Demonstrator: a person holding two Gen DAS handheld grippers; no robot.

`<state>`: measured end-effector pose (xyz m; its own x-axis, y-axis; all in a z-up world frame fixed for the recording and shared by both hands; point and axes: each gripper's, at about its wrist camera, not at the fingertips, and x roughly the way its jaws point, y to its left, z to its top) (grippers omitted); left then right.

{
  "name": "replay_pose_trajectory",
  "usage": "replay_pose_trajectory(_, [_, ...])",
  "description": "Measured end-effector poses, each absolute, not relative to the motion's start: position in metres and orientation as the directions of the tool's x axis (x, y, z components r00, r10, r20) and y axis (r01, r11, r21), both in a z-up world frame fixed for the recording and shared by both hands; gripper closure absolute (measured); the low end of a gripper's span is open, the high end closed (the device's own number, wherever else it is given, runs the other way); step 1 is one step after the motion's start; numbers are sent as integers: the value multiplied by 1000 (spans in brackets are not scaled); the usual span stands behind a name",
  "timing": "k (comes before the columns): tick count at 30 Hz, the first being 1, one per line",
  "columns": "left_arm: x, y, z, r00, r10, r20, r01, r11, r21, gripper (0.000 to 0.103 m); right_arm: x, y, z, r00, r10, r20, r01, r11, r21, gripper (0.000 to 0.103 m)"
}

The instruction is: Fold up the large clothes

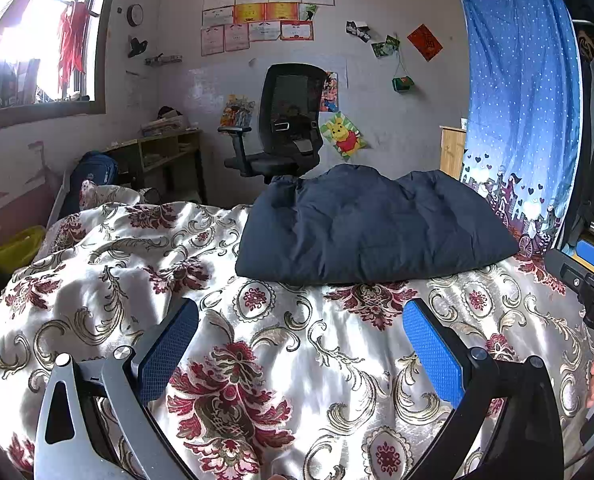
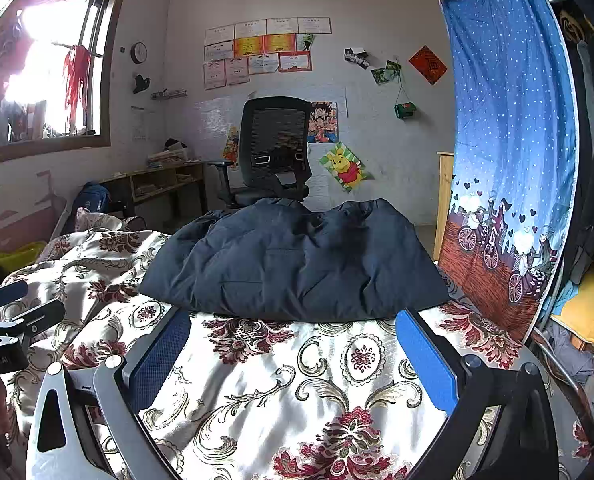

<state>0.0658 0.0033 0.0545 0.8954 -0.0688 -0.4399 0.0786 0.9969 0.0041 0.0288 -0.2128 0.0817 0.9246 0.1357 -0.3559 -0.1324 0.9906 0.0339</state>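
Lying folded on a floral bedspread [image 1: 281, 336], a navy padded jacket [image 1: 373, 228] faces both grippers, left gripper [image 1: 301, 344] and right gripper [image 2: 293, 356], jaws spread, empty; behind, office chair [image 2: 275, 152], Pooh poster [image 2: 347, 168].

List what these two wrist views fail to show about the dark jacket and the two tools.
- Dark jacket: its far side and underside are hidden by its own bulk in both views; sleeves and zipper are not visible.
- Left tool: its base is cut off by the bottom edge of the left view.
- Right tool: likewise cut off in the right view.
- Wall certificates: text too small to read.
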Motion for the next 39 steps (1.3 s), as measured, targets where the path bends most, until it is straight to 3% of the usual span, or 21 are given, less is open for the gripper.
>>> replay_pose_trajectory(39, [71,19,41,853,-65,-518,78,997,3,2,29,-210,83,924,134,-358,-130,991,35,0])
